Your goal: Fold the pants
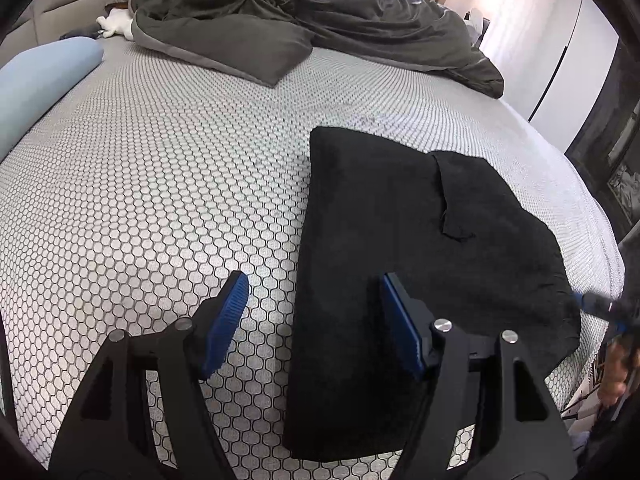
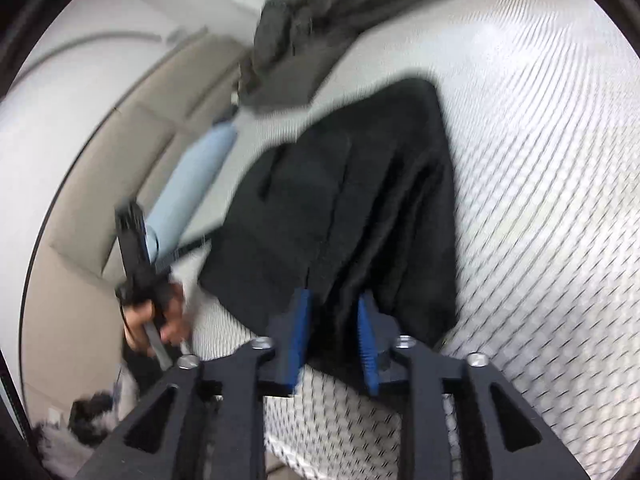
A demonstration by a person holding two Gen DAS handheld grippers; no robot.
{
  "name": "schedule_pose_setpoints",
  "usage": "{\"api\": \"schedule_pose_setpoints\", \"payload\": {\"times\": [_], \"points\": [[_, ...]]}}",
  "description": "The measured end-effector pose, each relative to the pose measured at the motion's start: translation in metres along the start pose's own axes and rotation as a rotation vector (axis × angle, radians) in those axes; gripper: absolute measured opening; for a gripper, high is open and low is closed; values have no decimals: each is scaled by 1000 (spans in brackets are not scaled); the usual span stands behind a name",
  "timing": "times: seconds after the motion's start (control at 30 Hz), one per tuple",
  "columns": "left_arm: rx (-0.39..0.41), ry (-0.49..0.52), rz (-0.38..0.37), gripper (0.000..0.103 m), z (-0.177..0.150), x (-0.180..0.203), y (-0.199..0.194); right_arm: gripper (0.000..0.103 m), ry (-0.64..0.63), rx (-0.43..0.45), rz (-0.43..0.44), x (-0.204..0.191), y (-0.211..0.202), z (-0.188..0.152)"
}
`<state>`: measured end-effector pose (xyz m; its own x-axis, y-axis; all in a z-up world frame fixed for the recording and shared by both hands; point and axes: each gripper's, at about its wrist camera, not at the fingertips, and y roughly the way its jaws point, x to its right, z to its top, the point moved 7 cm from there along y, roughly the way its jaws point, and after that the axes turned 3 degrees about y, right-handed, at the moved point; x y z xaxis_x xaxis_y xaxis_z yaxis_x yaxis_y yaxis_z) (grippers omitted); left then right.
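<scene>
While your right gripper stands part open at the near edge of the black pants, cloth between its pads but unpressed, clear it fully before lifting. Your left gripper, wide open and empty, straddles their left edge on the bed; pinch there, then fold toward the far end.

Black pants, white mattress cover with dark honeycomb pattern, dark grey duvet, pale blue pillow
</scene>
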<state>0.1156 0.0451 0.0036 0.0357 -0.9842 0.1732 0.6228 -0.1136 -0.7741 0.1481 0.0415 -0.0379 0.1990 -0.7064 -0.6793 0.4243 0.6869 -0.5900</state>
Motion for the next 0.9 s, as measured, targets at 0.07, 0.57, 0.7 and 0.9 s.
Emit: {"api": "schedule_pose_setpoints", "payload": {"times": [0.07, 0.57, 0.7, 0.9], "points": [[-9, 0, 1, 65, -1, 1, 3, 38, 73, 13, 43, 6, 8, 10], [-13, 36, -16, 65, -3, 6, 0, 23, 167, 10, 25, 22, 22, 30], [-17, 40, -16, 65, -3, 8, 1, 32, 154, -12, 136, 4, 11, 19], [-17, 46, -17, 65, -1, 10, 6, 30, -4, -143, 20, -11, 33, -14]]}}
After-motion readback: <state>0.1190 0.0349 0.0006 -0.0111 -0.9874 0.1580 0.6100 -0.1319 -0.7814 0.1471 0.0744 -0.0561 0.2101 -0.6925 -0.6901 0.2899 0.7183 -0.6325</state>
